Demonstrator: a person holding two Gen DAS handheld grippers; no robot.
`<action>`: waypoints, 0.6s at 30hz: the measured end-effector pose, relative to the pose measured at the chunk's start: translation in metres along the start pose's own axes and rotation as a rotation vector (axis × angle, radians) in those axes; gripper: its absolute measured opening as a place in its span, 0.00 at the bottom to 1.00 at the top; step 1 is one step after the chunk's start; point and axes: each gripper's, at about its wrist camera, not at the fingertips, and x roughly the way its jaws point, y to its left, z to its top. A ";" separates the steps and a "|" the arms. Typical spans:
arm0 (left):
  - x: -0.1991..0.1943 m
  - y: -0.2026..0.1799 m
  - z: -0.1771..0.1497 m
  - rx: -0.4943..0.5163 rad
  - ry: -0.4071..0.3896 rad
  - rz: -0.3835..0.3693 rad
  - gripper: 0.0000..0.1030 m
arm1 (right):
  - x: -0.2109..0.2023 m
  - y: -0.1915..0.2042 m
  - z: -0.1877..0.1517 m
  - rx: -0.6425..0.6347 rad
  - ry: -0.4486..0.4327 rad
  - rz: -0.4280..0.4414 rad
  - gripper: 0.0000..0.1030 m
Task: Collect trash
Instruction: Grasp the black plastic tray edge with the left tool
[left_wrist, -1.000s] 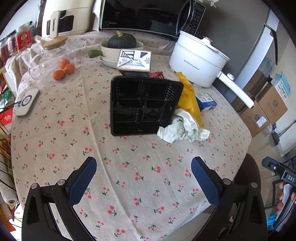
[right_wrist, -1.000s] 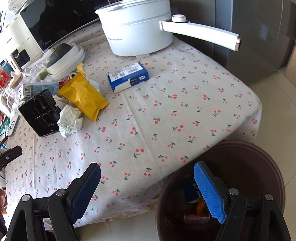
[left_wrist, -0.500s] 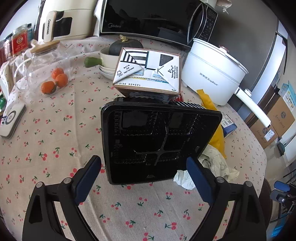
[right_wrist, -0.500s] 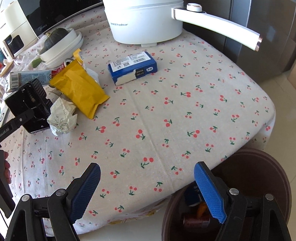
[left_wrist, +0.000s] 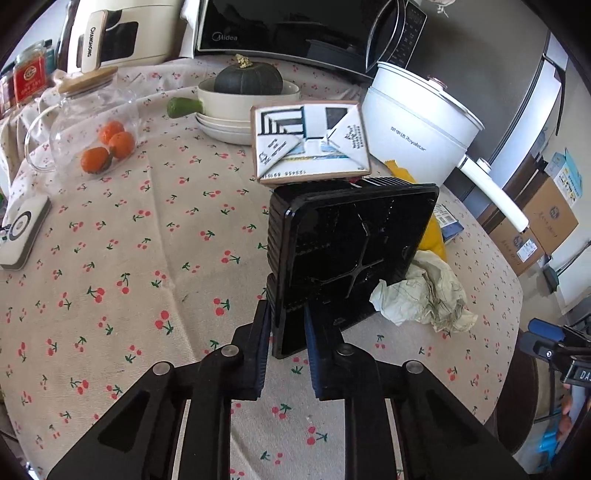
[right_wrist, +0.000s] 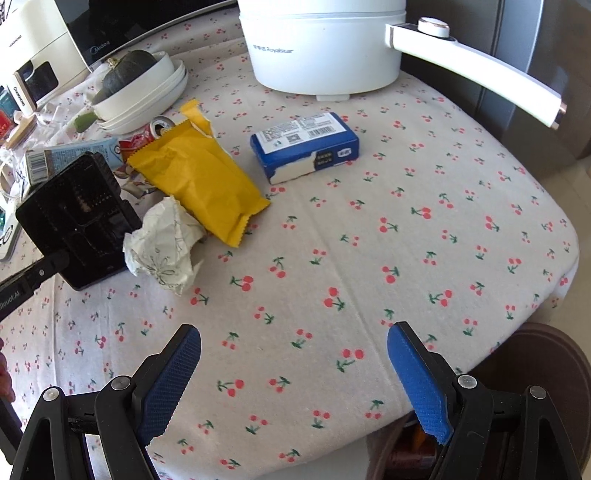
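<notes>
The left gripper (left_wrist: 287, 330) has its jaws drawn nearly together, clamped on the near rim of a black plastic food tray (left_wrist: 351, 254). The tray tilts up on edge over a table covered in a cherry-print cloth (left_wrist: 147, 280). Just beside the tray lies a crumpled white paper (left_wrist: 424, 295), touching its lower right corner. A folded carton (left_wrist: 310, 142) sits right behind the tray's top edge.

The right gripper (right_wrist: 293, 363) hovers over bare cloth near the table's edge, its blue jaws wide apart with nothing between them. Ahead of it lie a yellow packet (right_wrist: 199, 181) and a blue box (right_wrist: 304, 146), slightly apart. A brown bin (right_wrist: 517, 369) stands below the table edge at lower right
</notes>
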 end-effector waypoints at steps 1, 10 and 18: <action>-0.004 0.002 -0.001 0.000 0.003 -0.008 0.14 | 0.002 0.005 0.001 -0.001 0.000 0.006 0.84; -0.028 0.012 -0.010 -0.048 0.064 -0.079 0.25 | 0.021 0.028 0.002 -0.047 0.026 0.004 0.84; 0.009 0.024 -0.007 -0.142 0.095 -0.030 0.62 | 0.021 0.013 0.001 -0.008 0.035 -0.003 0.84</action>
